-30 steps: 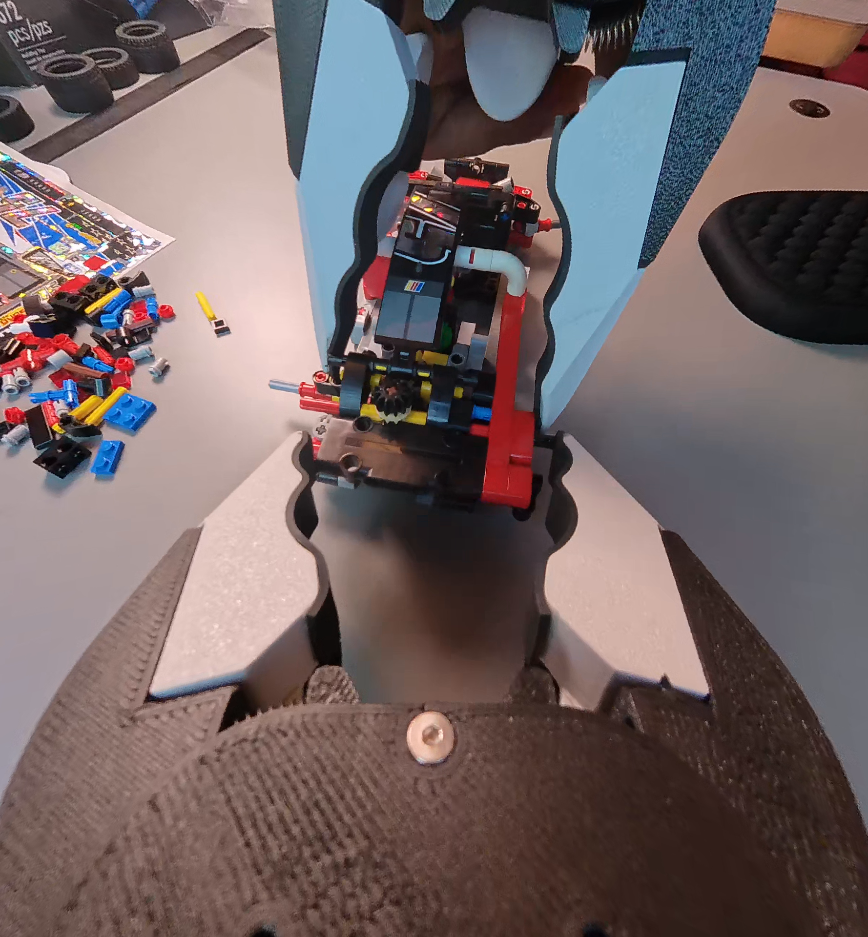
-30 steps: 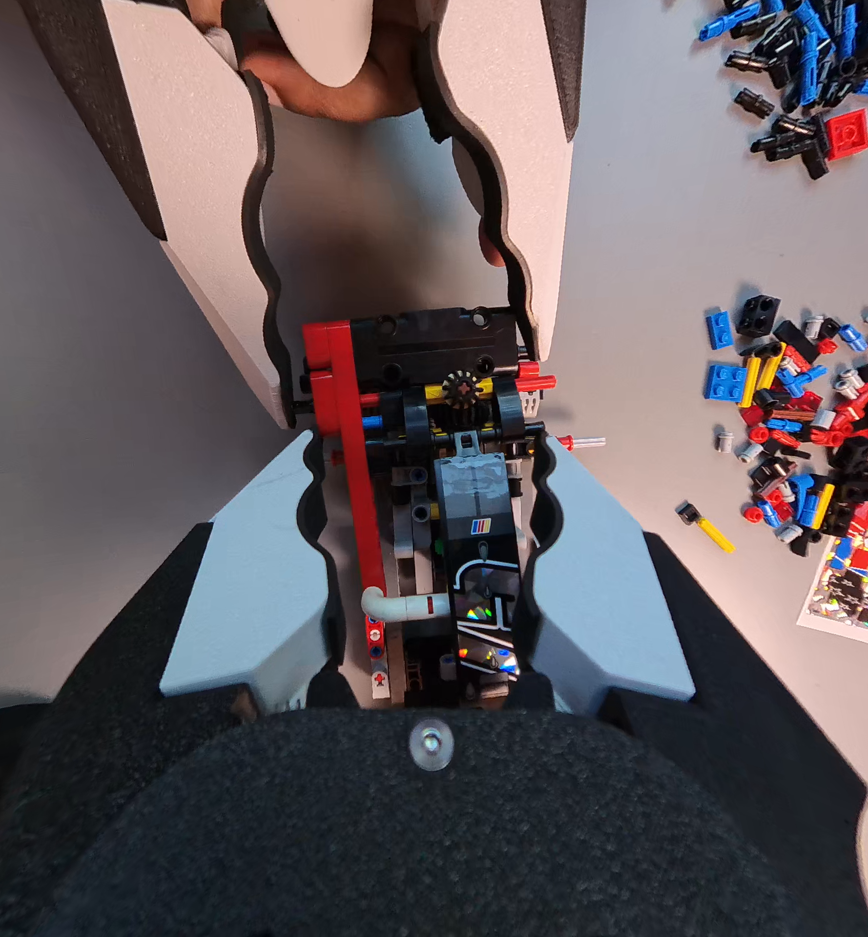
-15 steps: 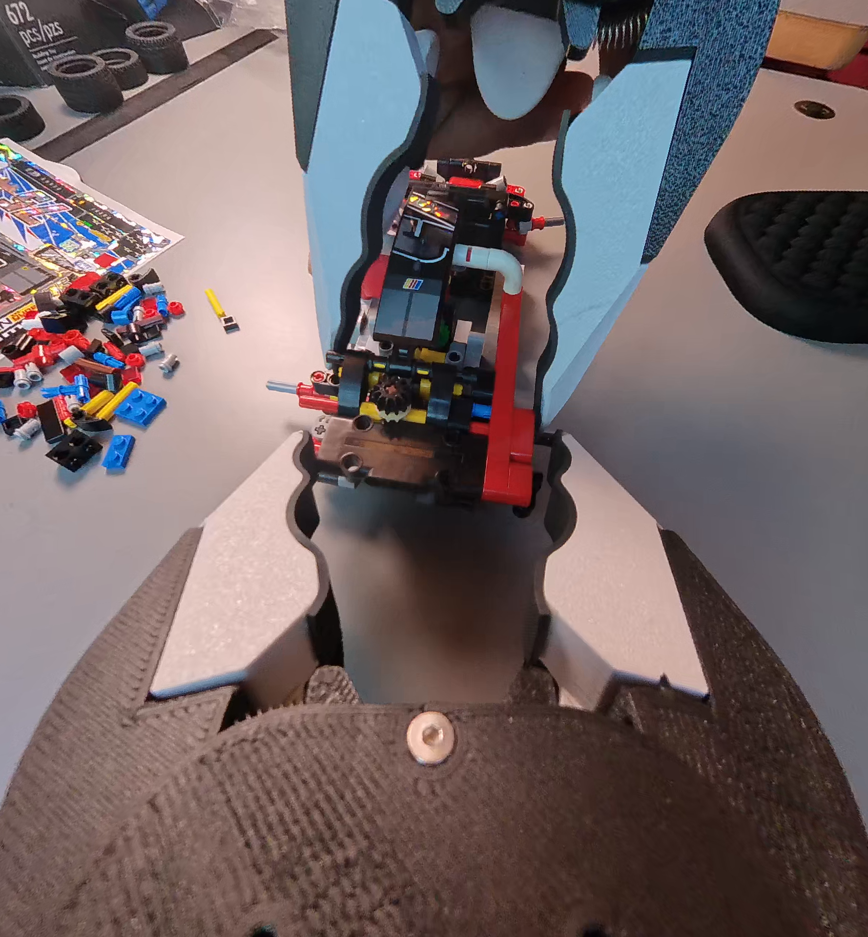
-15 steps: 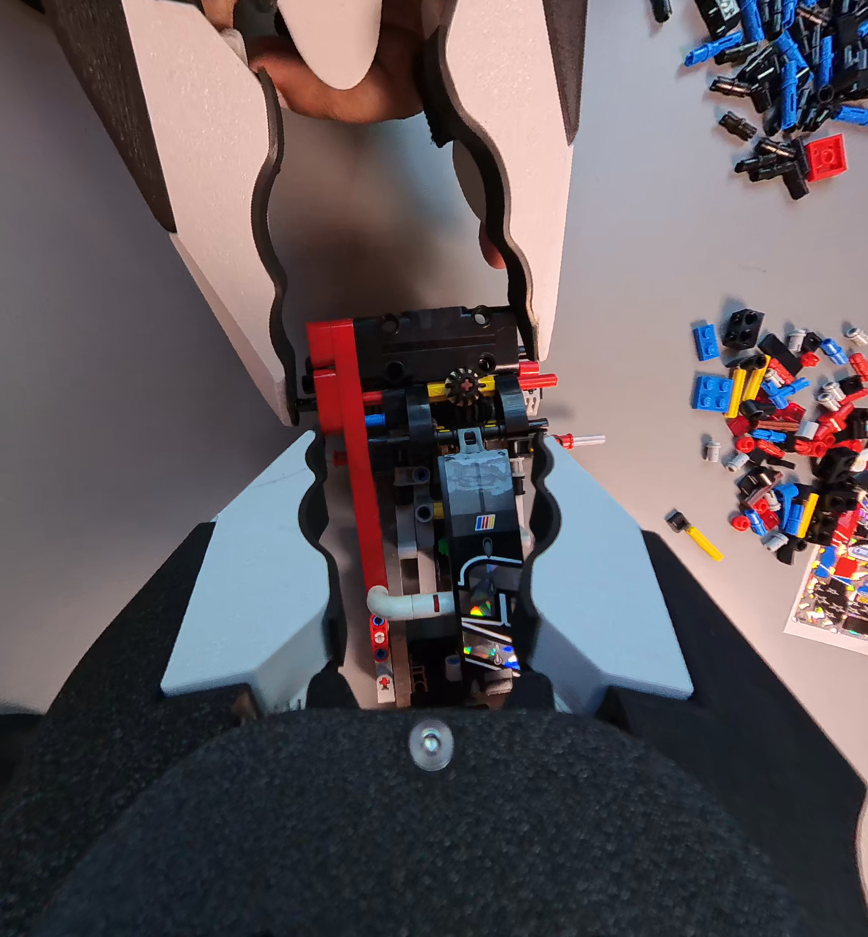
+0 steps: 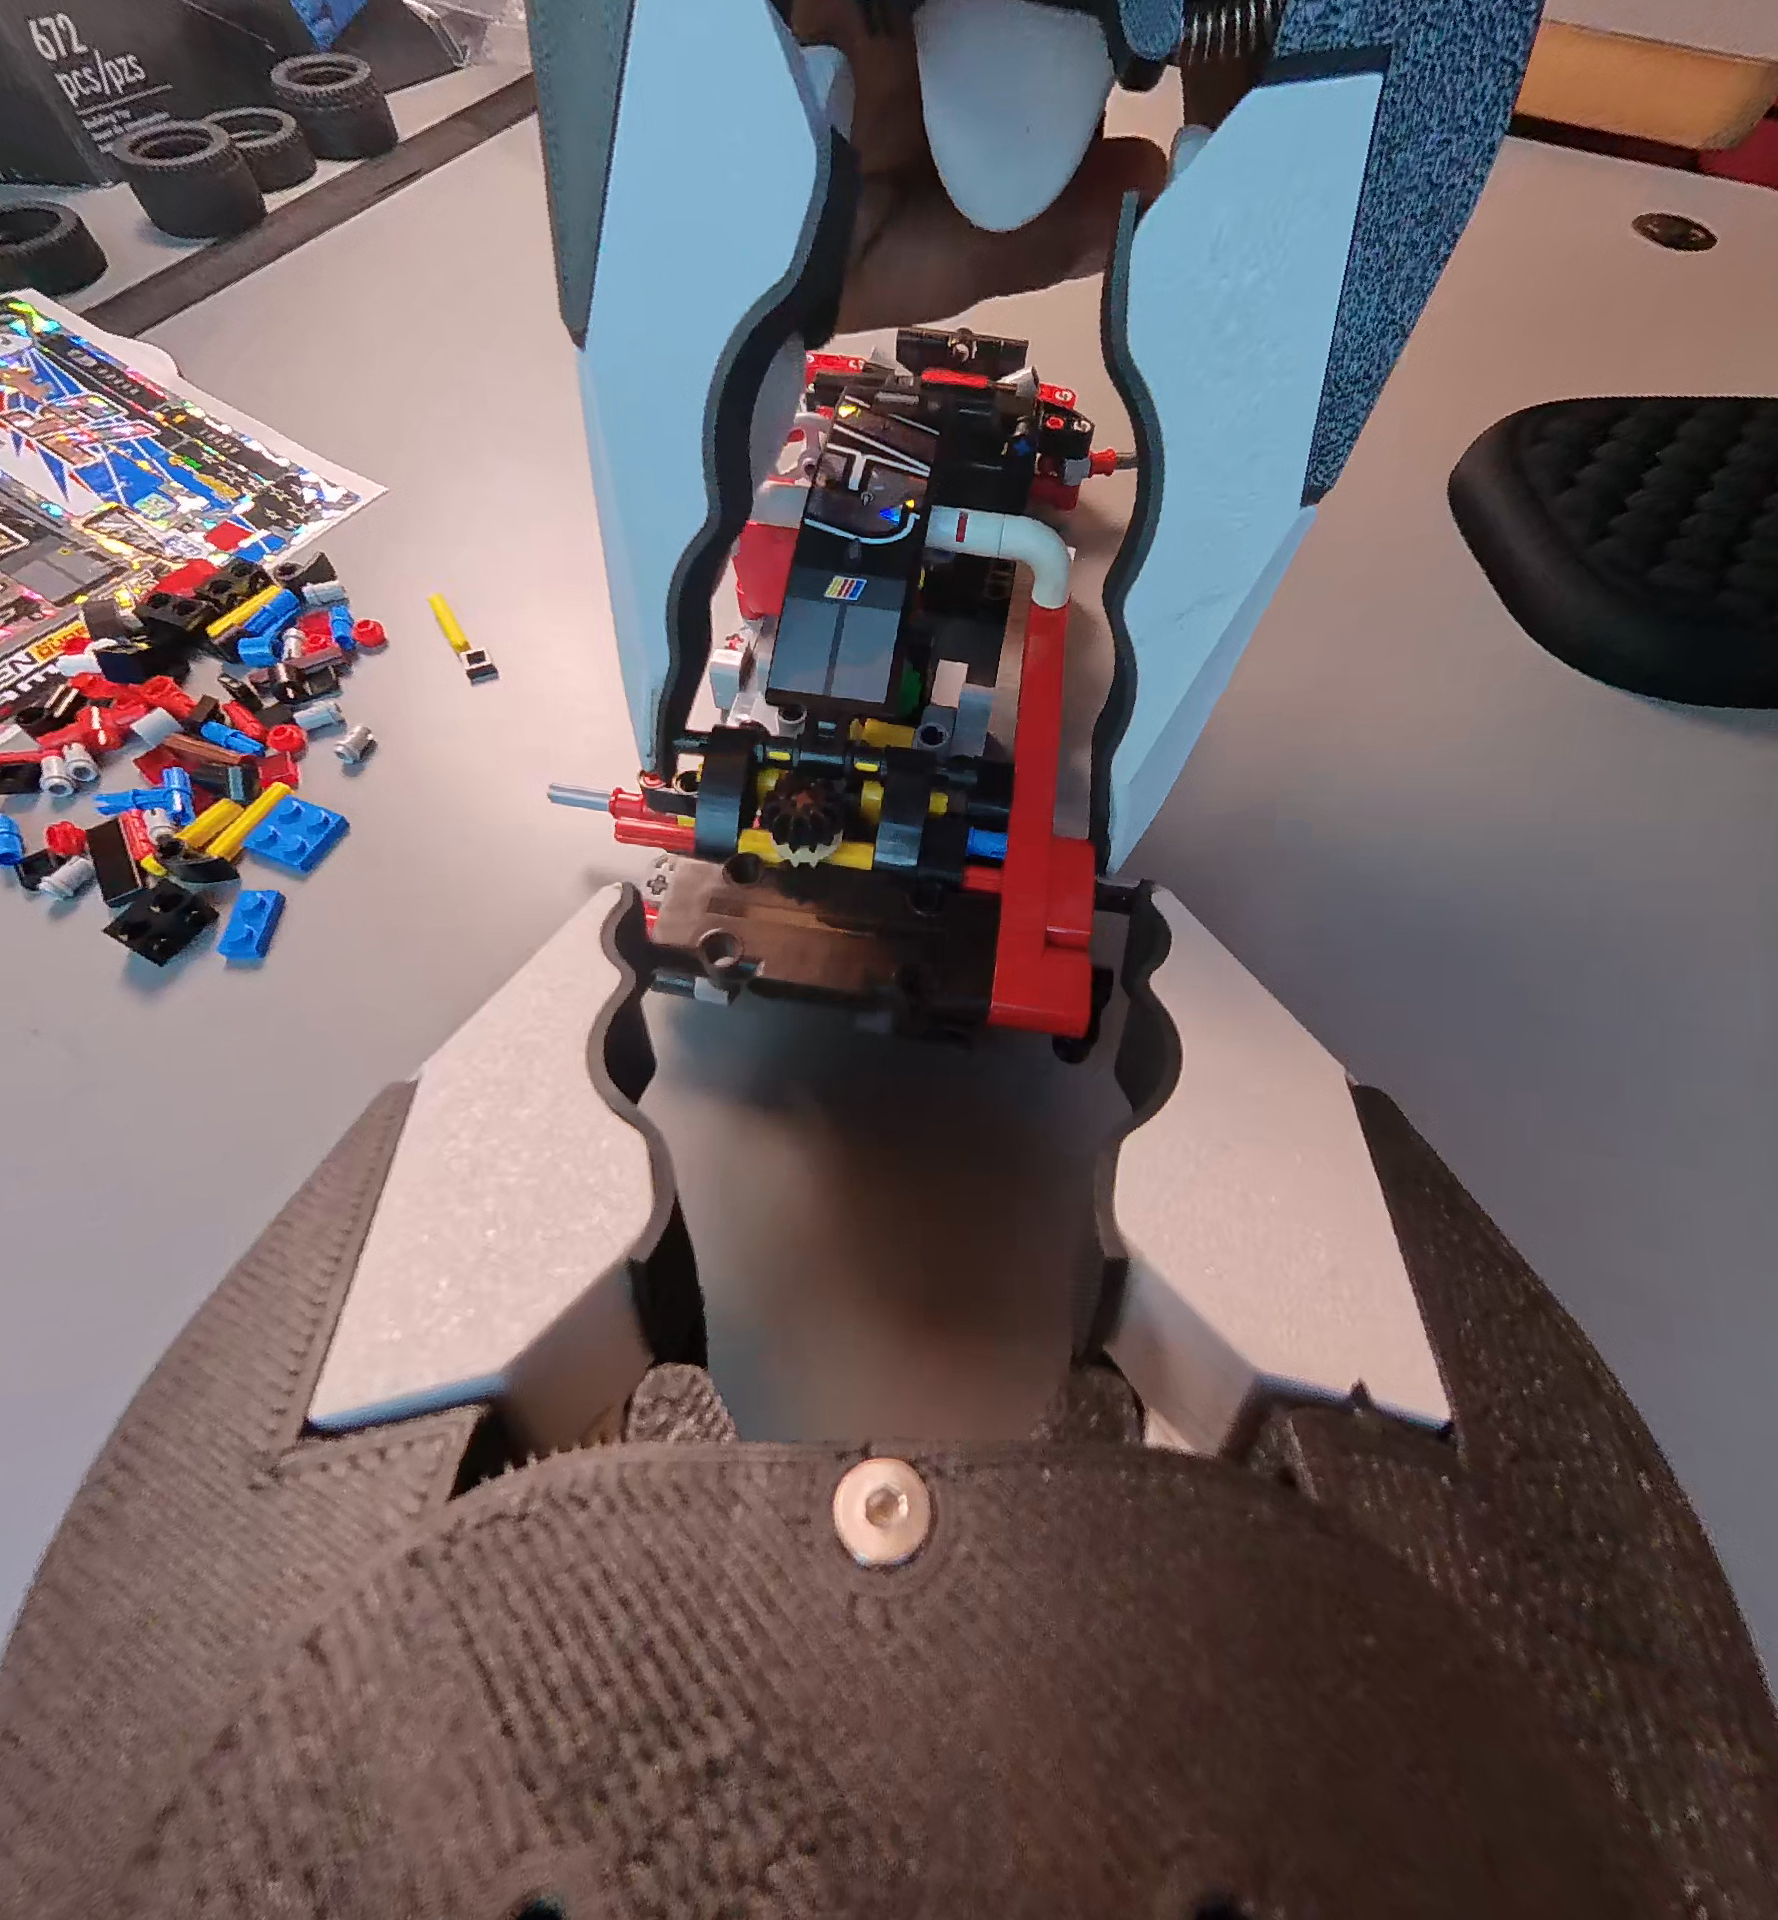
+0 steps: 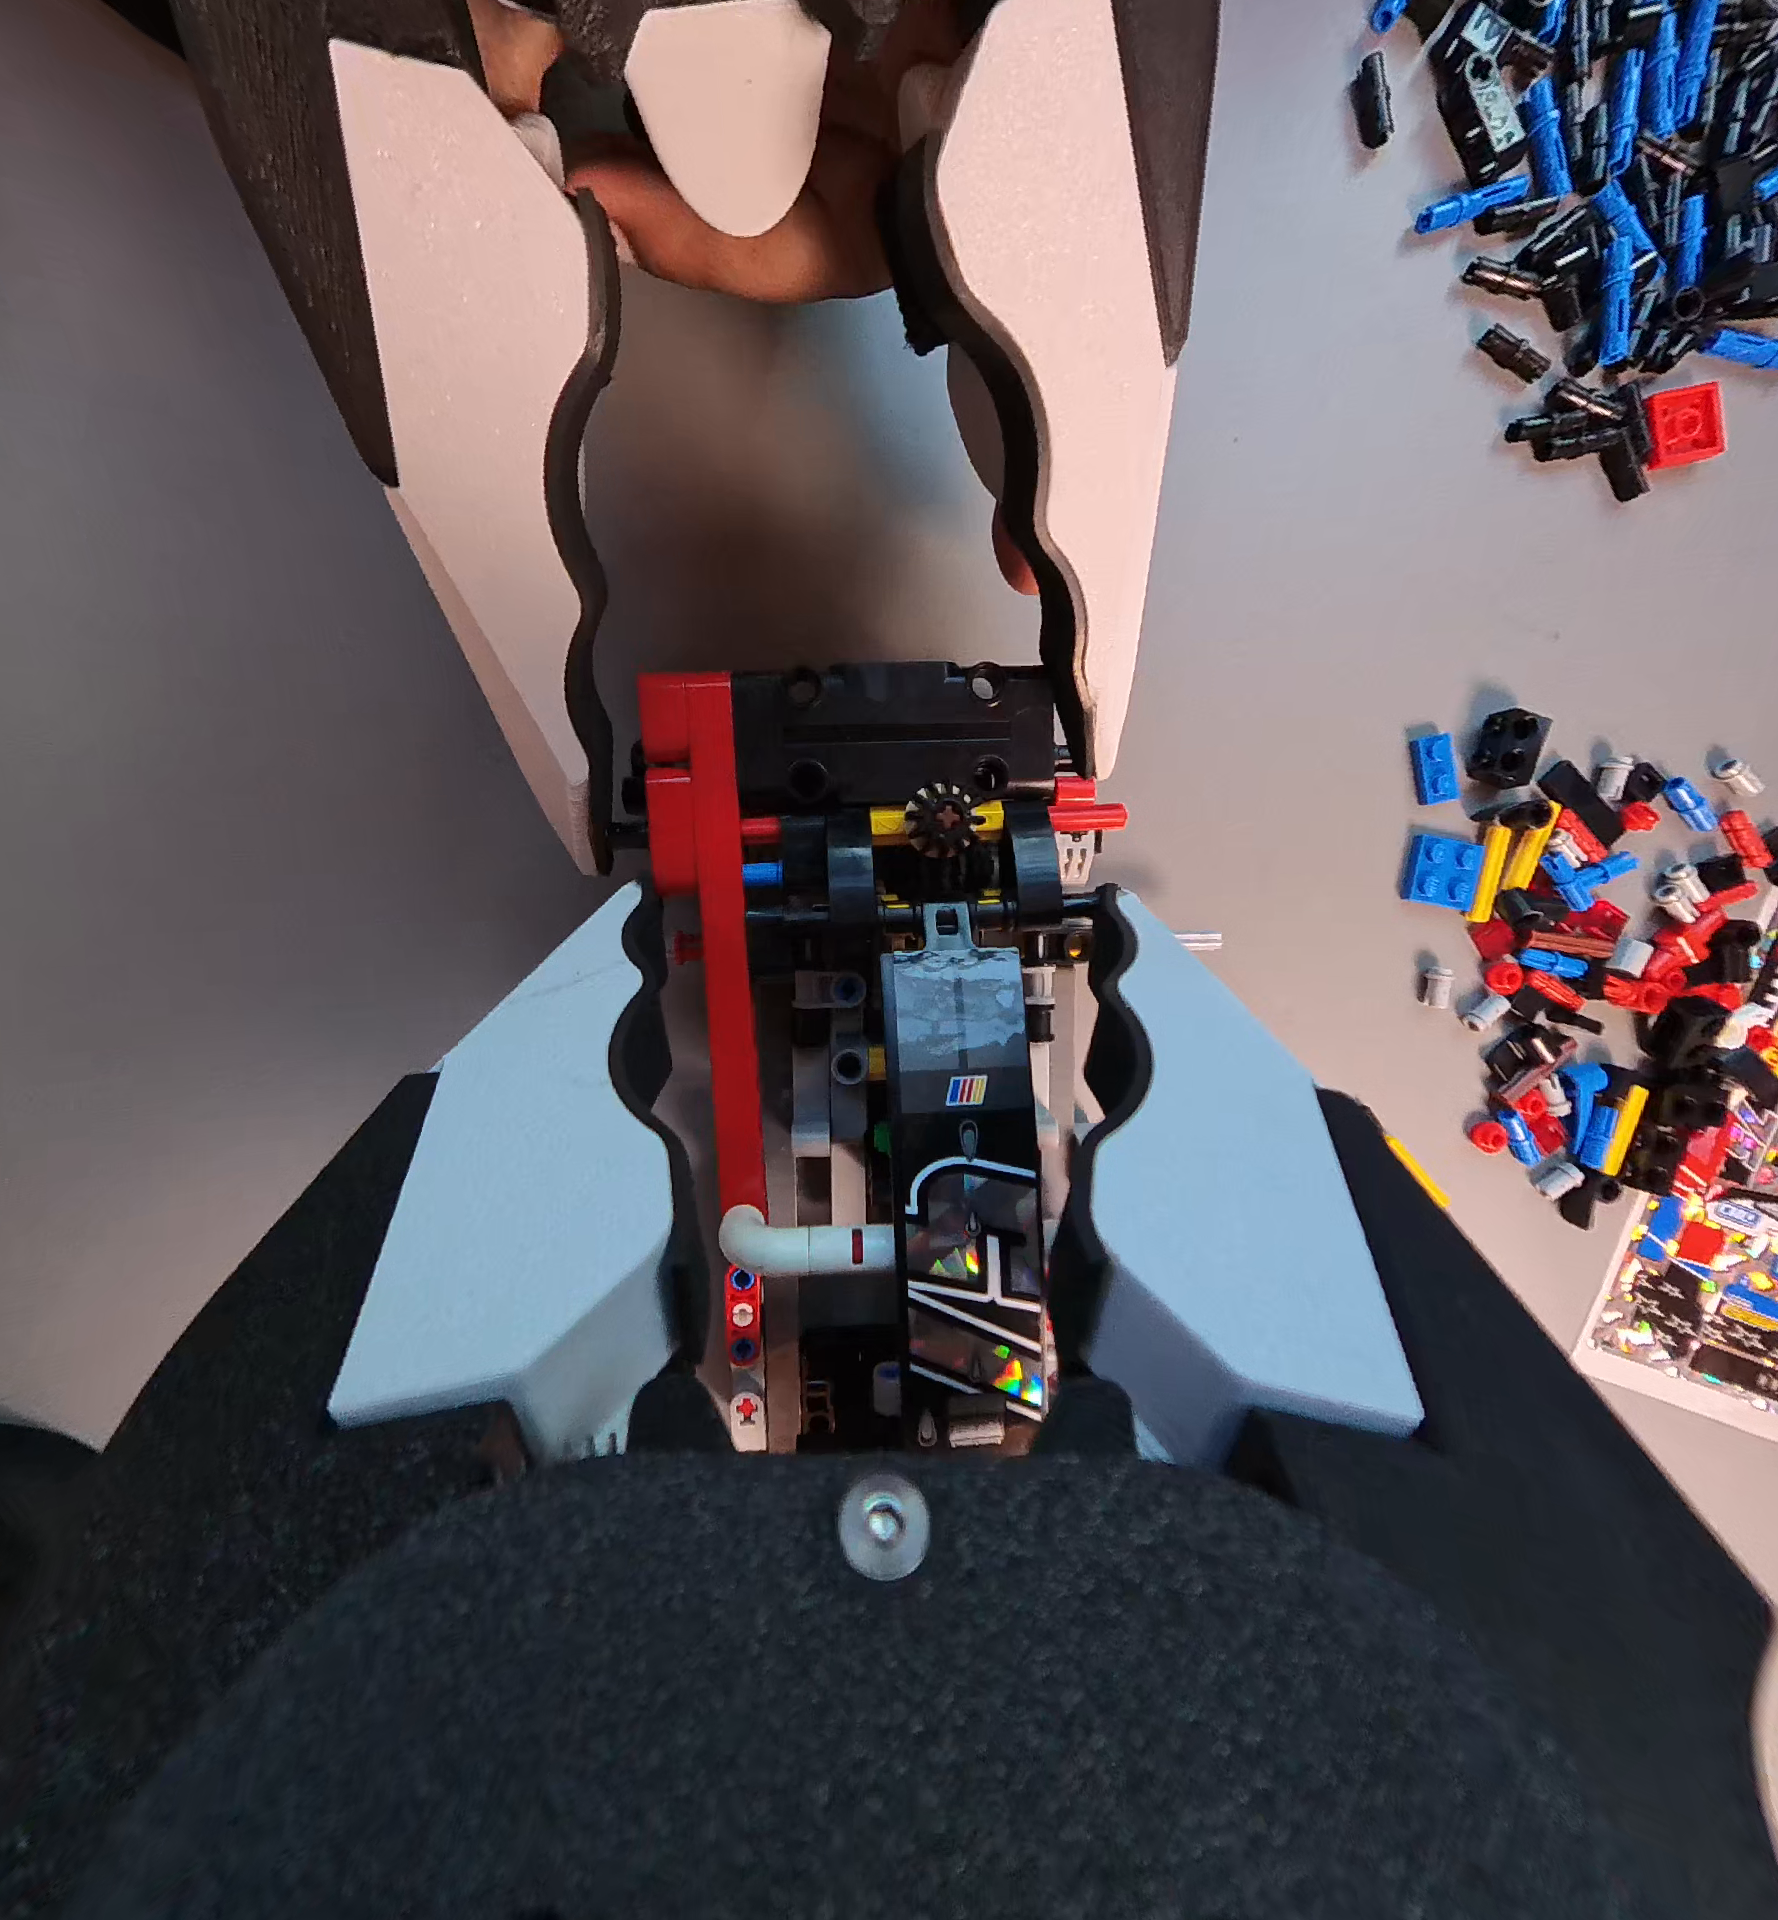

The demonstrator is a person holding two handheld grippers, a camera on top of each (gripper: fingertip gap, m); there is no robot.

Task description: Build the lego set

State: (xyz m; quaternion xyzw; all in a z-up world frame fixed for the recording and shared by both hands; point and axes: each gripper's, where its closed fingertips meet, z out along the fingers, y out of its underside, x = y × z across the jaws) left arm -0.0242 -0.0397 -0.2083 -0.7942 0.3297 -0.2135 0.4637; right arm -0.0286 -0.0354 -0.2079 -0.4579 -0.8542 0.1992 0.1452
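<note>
A partly built lego car (image 5: 843,623), red and black with a white bent tube, is held above the grey table between both grippers. My left gripper (image 5: 880,935) is shut on its near end with the black block and red beam. My right gripper (image 5: 890,805) comes in from the far side, shut around the car's body. In the right wrist view the right gripper (image 6: 880,925) clamps the car (image 6: 958,1039) along its sides, and the left gripper (image 6: 843,790) grips the far end. A hand shows behind each far gripper.
Loose small pieces (image 5: 168,748) lie left on the table (image 5: 1384,935), by a shiny sticker sheet (image 5: 64,457). Black tyres (image 5: 178,166) and a box (image 5: 64,73) stand at the back left. A black padded rest (image 5: 1674,551) is right. Blue and black pins (image 6: 1633,177) lie far right. My two grippers' fingertips are within a few centimetres of each other.
Both grippers keep their hold on the car. The pair has shifted slightly over the table; the pin pile has come further into the right wrist view.
</note>
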